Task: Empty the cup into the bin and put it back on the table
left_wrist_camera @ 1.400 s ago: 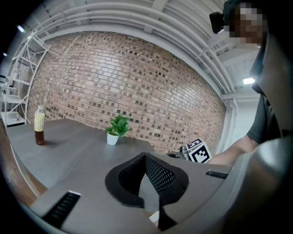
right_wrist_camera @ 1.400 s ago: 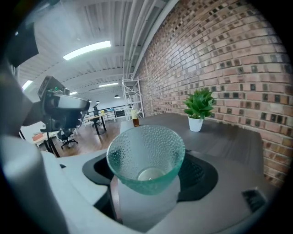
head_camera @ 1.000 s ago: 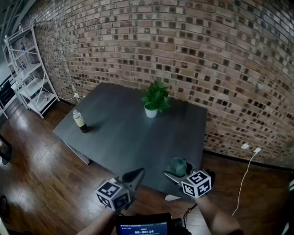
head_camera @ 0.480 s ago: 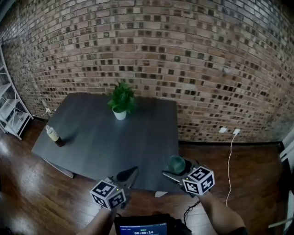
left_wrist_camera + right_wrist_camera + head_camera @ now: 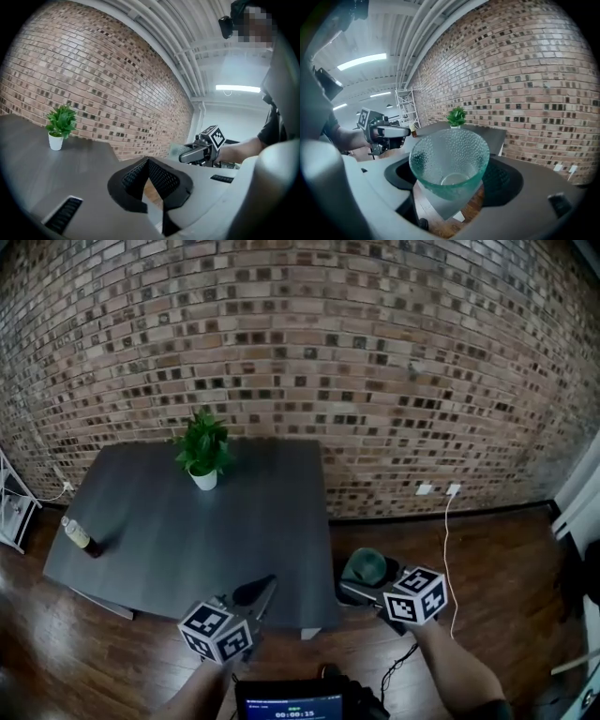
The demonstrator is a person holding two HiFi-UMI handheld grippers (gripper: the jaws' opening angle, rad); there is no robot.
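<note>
The cup [image 5: 450,159], a green glass vessel with a dimpled wall, is grasped by the right hand-held gripper [image 5: 450,183]. Its jaws are set wide, with one pad pressed against each side of the cup's lower wall. The cup is held roughly upright, with its mouth open toward the gripper camera. In the head view it is carried above the wooden floor [image 5: 487,568], just to the right of the near right corner of the surface [image 5: 187,531], and does not touch it.

The left hand-held gripper [image 5: 149,174] is clenched: its ribbed pads meet at the tips and nothing is held between them. It is positioned at the near edge of the surface, to the left of the right hand-held gripper and apart from it.

A potted plant [image 5: 203,451] in a white pot stands on the far part of the surface, near the brick wall [image 5: 375,352]. A bottle [image 5: 80,538] stands at the surface's left edge, well apart from the plant. A white cable [image 5: 448,540] hangs from the wall down to the floor on the right.
</note>
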